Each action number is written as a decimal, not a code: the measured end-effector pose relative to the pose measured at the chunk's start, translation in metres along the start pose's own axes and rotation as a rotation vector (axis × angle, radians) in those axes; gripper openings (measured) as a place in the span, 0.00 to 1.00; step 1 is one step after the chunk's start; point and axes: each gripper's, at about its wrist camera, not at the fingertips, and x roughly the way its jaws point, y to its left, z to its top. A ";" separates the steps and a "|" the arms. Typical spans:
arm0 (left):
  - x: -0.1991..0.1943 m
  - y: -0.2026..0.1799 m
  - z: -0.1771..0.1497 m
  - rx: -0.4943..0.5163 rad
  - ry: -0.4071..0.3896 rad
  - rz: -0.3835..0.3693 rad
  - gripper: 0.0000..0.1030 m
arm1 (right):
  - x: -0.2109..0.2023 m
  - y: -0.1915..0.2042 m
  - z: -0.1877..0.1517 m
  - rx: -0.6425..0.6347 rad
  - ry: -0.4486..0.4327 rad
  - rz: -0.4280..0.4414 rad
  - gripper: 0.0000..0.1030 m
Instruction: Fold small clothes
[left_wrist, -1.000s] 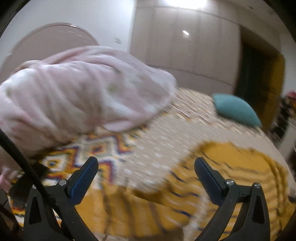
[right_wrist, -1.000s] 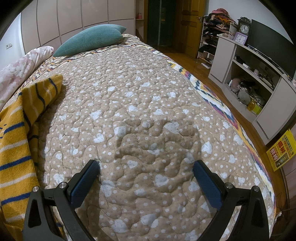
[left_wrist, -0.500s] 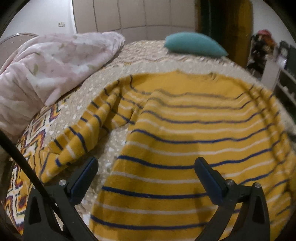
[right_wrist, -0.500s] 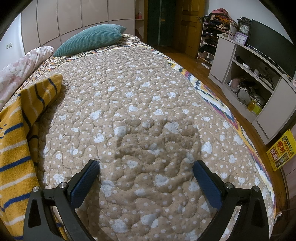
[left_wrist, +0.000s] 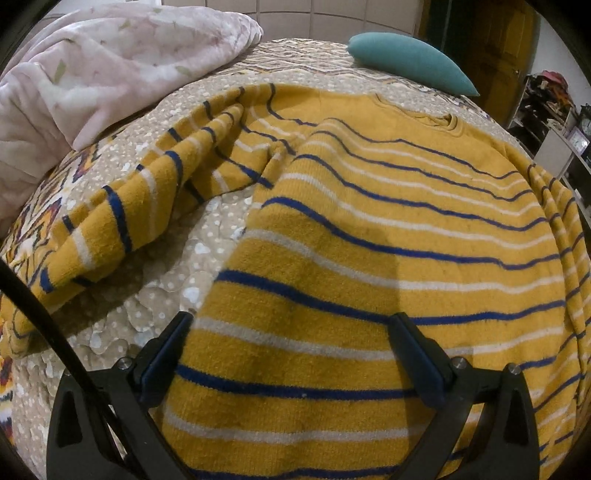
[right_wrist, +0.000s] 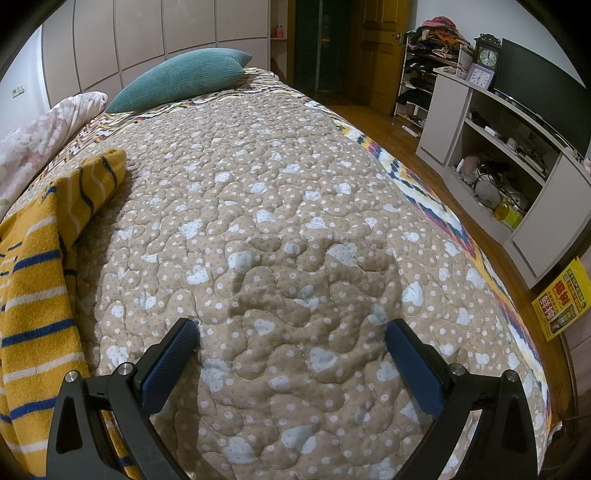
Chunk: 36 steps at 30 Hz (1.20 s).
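1. The sweater (left_wrist: 388, 229), mustard with blue and white stripes, lies spread on the quilt (right_wrist: 295, 221) of the bed, collar toward the far end and hem nearest the left wrist camera. Laid out flat like this, it looks ready for a first fold; no fold shows in the body yet.

2. Its one sleeve (left_wrist: 122, 221) on the left of the left wrist view is rumpled and angles away from the body, with bare quilt between the two. It will likely need bringing in over the chest before the body is folded.

3. The other sleeve runs down the right edge of that view; its end is out of sight.

4. The left gripper (left_wrist: 291, 321) hangs over the lower body of the sweater, jaws released and spread wide, holding nothing. That suits a reach toward the hem or side seam.

5. The right gripper (right_wrist: 291, 328) is also released and empty, poised over bare quilt just beside the sweater's edge, which shows at the left of the right wrist view. Probably it waits clear of the cloth.

6. Farther out: a pink duvet (left_wrist: 110, 62) bunched beside the rumpled sleeve, a teal pillow (right_wrist: 184, 83) at the head of the bed, and shelves (right_wrist: 498, 155) along the wall.
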 end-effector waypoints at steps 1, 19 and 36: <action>0.002 0.000 0.001 -0.001 -0.001 -0.001 1.00 | 0.000 0.000 0.000 0.000 0.000 0.000 1.00; 0.000 0.000 -0.002 -0.004 -0.023 0.005 1.00 | 0.011 -0.009 0.013 0.015 0.096 0.025 1.00; -0.074 0.144 -0.017 -0.311 -0.085 -0.035 0.99 | -0.120 -0.007 -0.002 0.035 -0.145 0.163 0.86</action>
